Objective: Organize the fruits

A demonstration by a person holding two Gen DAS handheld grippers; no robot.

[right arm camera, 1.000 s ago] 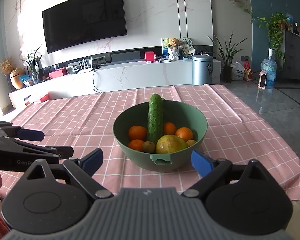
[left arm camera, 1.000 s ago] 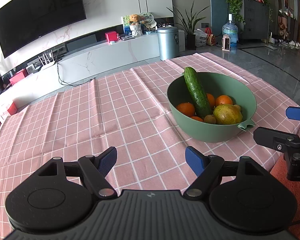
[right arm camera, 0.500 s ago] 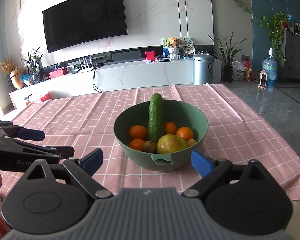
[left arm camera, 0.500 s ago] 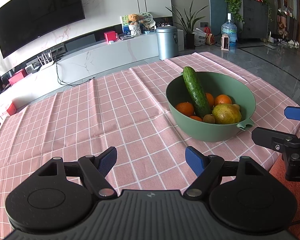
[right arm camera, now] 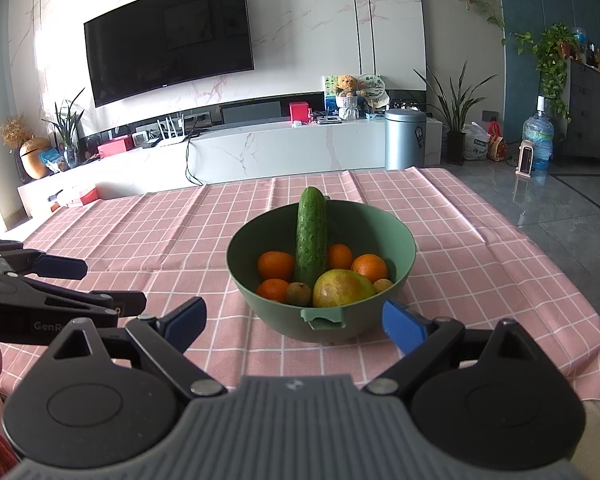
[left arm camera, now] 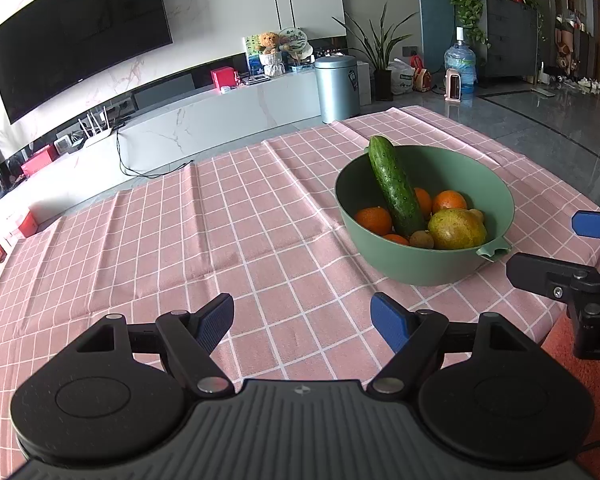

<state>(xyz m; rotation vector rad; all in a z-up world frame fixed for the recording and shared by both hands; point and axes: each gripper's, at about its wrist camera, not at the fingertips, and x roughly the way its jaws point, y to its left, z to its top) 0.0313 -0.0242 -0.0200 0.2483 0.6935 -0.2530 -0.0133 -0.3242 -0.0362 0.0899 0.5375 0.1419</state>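
Observation:
A green bowl (right arm camera: 404, 240) stands on the pink checked tablecloth (right arm camera: 180, 232); it also shows in the left wrist view (left arm camera: 504, 200). In it a cucumber (right arm camera: 311, 236) leans on the far rim, with several oranges (right arm camera: 276, 265), a yellow-green pear (right arm camera: 342, 289) and small brown fruits (right arm camera: 299, 293). My right gripper (right arm camera: 294, 320) is open and empty, just short of the bowl's near handle. My left gripper (left arm camera: 302, 318) is open and empty over bare cloth, left of the bowl. Each gripper shows in the other's view.
The tablecloth's front edge hangs at the near right (right arm camera: 580, 368). Beyond the table are a white TV console (right arm camera: 260, 148), a grey bin (right arm camera: 405, 138) and a wall TV (right arm camera: 168, 36). A water bottle (right arm camera: 538, 142) stands on the floor at right.
Both views have shifted only slightly; the bowl sits a touch nearer in the right wrist view. Both grippers stay open and empty.

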